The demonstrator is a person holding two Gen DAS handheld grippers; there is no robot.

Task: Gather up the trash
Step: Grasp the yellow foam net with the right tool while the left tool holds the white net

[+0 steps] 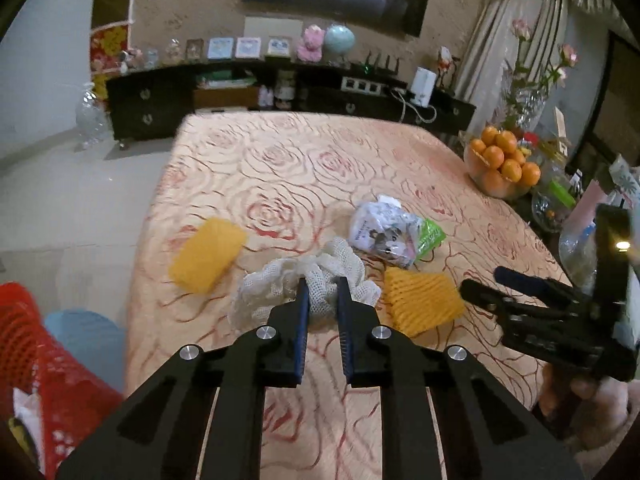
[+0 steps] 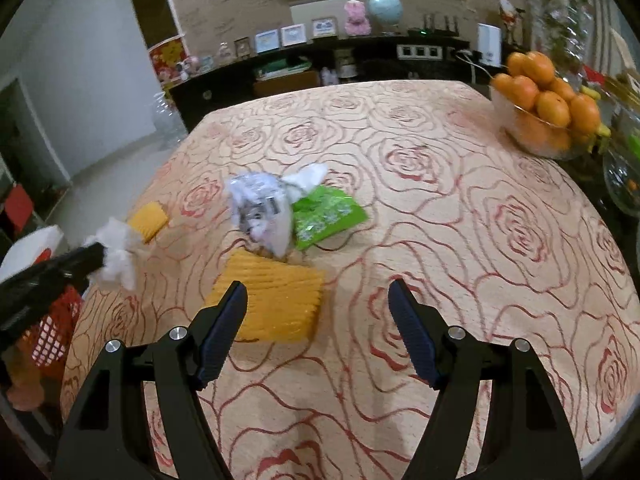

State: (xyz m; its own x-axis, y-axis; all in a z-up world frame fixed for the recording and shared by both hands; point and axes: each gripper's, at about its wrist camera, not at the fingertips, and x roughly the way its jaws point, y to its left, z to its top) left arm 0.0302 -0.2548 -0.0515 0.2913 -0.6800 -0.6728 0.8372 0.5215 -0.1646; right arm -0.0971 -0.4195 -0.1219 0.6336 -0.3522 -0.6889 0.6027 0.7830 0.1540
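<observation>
My left gripper (image 1: 324,285) is shut on a white foam net (image 1: 276,286), which bunches around its fingertips just above the rose-patterned tablecloth (image 1: 280,152). The right wrist view shows the same gripper (image 2: 96,257) at the left edge with the white net (image 2: 118,254) in it. My right gripper (image 2: 316,286) is open and hovers over a yellow foam net (image 2: 280,308), with nothing between its fingers; it also shows as the right gripper (image 1: 480,280) at the right of the left wrist view. A second yellow net (image 1: 206,254) lies left of the white one. A crumpled white wrapper (image 2: 260,208) and a green packet (image 2: 330,216) lie further back.
A red plastic basket (image 1: 28,344) stands off the table's near left corner; it is the red basket (image 2: 48,332) in the right wrist view. A glass bowl of oranges (image 2: 540,96) and other glassware stand along the table's right side. A dark sideboard (image 1: 160,96) runs behind the table.
</observation>
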